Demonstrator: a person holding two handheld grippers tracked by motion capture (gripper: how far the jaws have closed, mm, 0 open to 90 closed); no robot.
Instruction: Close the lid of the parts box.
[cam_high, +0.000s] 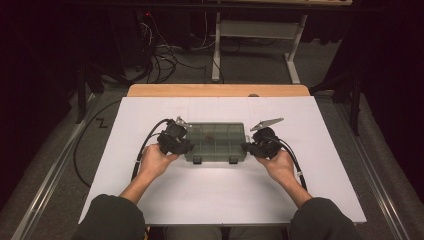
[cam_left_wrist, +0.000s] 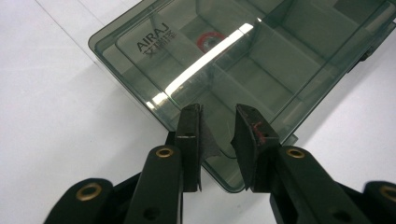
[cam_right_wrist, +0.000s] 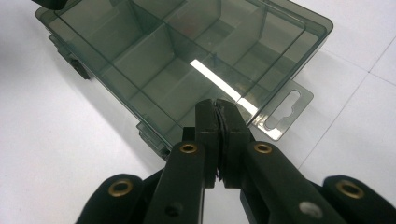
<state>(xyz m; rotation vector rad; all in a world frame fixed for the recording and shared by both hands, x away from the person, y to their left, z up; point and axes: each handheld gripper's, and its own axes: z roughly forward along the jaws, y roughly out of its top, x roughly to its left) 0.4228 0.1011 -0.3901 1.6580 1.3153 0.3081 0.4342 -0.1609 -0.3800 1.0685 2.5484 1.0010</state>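
A smoky green see-through compartment box (cam_high: 215, 140) lies shut in the middle of the white table top (cam_high: 225, 195). My left gripper (cam_high: 187, 146) is at the box's left end. In the left gripper view its jaws (cam_left_wrist: 218, 121) stand a little apart over the end edge of the box (cam_left_wrist: 233, 56), without pressing on it. A small red ring (cam_left_wrist: 210, 41) shows inside one compartment. My right gripper (cam_high: 246, 147) is at the box's right end. In the right gripper view its tips (cam_right_wrist: 218, 107) are shut together at the edge of the box (cam_right_wrist: 163, 51), beside the clear hang tab (cam_right_wrist: 285, 109).
Two latches (cam_high: 197, 160) sit on the box's near side. The white sheet ends in a wooden strip (cam_high: 215, 90) at the back. Behind it, cables (cam_high: 160, 55) and a white table frame (cam_high: 255, 30) stand on the floor. Metal rails run along both sides.
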